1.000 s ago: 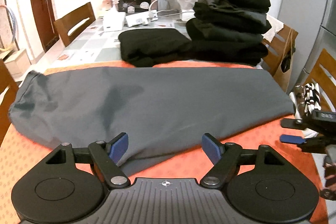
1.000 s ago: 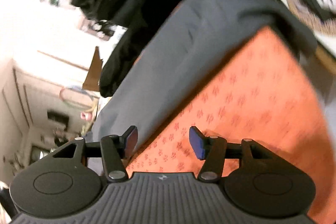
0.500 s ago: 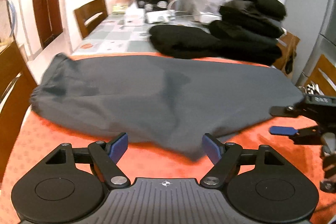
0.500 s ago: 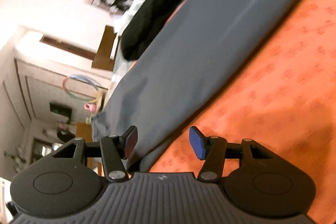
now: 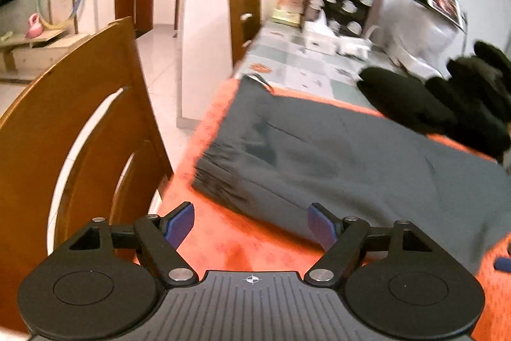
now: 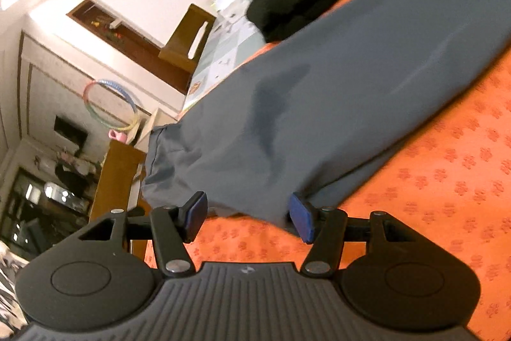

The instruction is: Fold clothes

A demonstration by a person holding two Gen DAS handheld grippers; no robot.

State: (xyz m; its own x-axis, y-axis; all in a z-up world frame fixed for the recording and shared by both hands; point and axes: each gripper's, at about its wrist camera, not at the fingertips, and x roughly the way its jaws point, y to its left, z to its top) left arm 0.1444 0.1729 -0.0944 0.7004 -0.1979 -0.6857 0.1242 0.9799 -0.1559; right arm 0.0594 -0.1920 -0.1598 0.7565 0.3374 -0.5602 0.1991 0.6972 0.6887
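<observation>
Two tools, both w/ jaws spread wide and holding nothing. Grey trousers (image 5: 367, 162) lie lengthwise across the orange cloth (image 5: 249, 242) on the tabletop, apparently doubled leg-on-leg; that flat, long layout would suit either a further crosswise fold or a piece just smoothed out, can't tell which. Elastic waistband end points toward the wooden chair (image 5: 64, 155) at the tabletop's left edge. Black folded clothes (image 5: 424, 104) stacked behind, prob. kept clear of the working area.

Left tool (image 5: 252, 224) sits low, level, aimed at the waistband end, tips just short of the near hem. Right tool (image 6: 247, 218) is rolled hard sideways, low over the cloth, its tips at the trousers' near edge (image 6: 278, 206); contact not clear.
</observation>
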